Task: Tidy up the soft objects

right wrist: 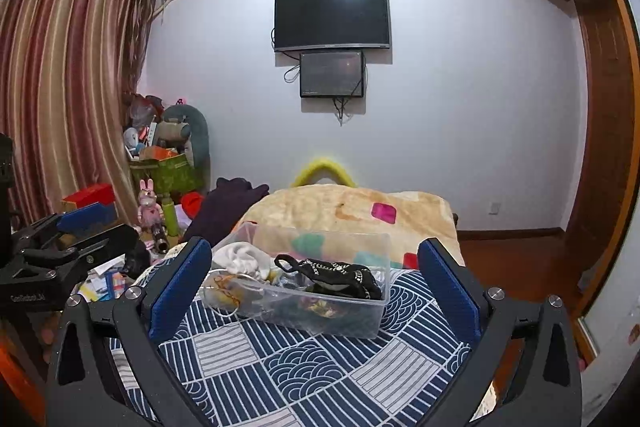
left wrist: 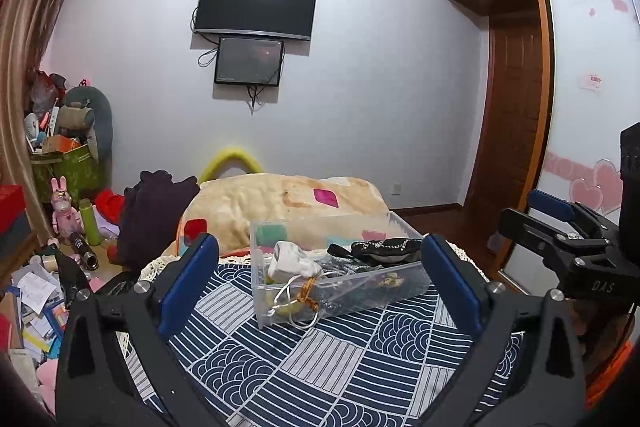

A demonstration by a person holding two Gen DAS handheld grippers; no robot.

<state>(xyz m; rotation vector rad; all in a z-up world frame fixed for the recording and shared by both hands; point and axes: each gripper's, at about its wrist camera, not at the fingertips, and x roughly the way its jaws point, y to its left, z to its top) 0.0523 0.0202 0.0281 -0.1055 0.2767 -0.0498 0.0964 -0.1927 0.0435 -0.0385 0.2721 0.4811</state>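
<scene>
The bed has a blue patterned cover; on it stand a clear plastic box and a beige blanket.

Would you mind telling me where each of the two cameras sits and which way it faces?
Left wrist: on the left gripper, looking along its open blue-padded fingers over the patterned cover at the clear bin; the right gripper shows at the right edge.
Right wrist: on the right gripper, facing the same bin; the left gripper shows at the left.
Shared: bin, blanket, wall TV.
</scene>
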